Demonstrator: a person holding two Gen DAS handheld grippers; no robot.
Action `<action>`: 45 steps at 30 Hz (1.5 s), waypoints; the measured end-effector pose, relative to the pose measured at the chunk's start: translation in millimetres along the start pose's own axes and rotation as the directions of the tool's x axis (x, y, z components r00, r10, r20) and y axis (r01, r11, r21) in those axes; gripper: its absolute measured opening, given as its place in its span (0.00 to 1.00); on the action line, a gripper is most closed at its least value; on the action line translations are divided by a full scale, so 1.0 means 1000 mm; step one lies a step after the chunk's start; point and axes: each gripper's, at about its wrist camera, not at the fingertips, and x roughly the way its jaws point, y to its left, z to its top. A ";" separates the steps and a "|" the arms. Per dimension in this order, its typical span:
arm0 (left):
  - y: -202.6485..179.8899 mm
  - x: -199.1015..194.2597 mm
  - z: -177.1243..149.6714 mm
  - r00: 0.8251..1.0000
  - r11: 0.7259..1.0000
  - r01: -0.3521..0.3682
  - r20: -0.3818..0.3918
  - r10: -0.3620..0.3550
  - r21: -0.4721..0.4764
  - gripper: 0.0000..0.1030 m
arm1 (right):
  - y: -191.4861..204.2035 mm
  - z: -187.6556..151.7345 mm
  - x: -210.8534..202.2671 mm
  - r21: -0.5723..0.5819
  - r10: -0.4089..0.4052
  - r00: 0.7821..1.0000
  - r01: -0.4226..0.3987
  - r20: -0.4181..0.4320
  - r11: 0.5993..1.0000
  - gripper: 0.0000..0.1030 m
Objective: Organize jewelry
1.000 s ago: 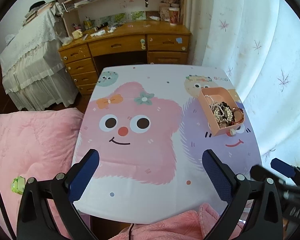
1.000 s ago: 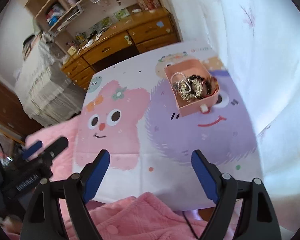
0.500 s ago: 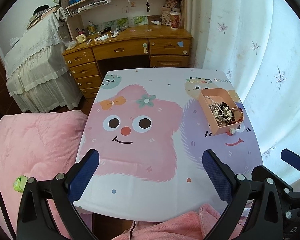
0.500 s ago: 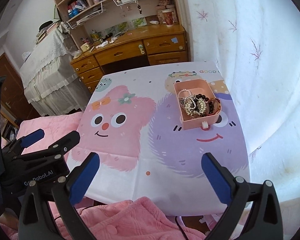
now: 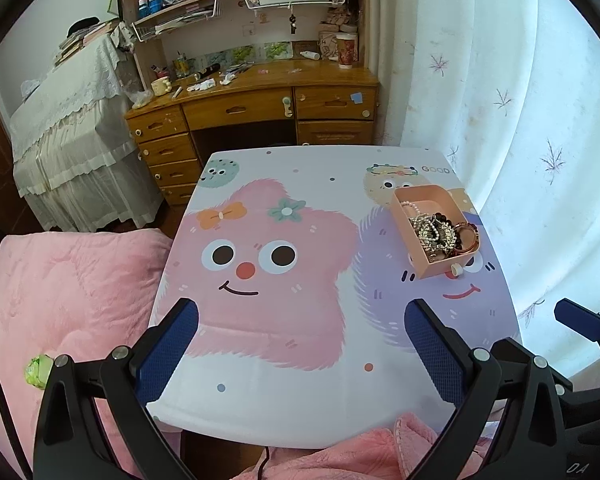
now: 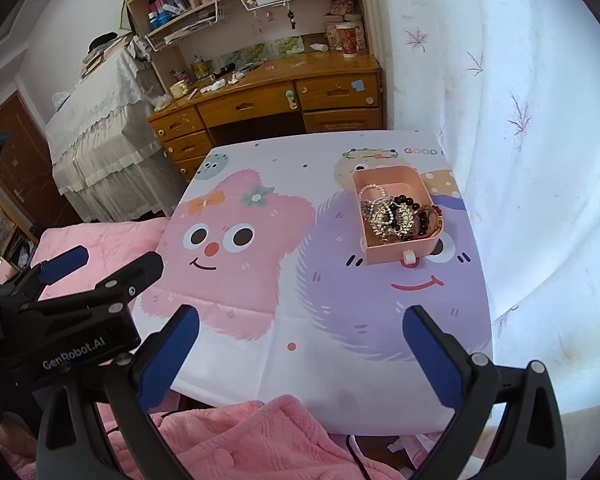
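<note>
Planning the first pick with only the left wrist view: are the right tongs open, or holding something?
Observer: The right tongs are open wide and empty.
Operator: Where do my left tongs sit, seen from outside?
Observer: The left tongs are open beside the table's left edge, over the pink quilt.
Operator: How is the tray lined up for the right side?
Observer: The pink tray lies ahead of the right tongs, somewhat right of their centre line.

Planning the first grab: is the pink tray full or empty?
Partly full: pink tray holds tangled jewelry heaped at its near end.
</note>
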 end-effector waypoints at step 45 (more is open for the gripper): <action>-0.013 0.013 0.012 0.999 0.998 -0.036 -0.024 0.035 -0.049 0.99 | -0.014 0.016 0.013 -0.039 0.033 0.999 -0.034 -0.033 0.999 0.99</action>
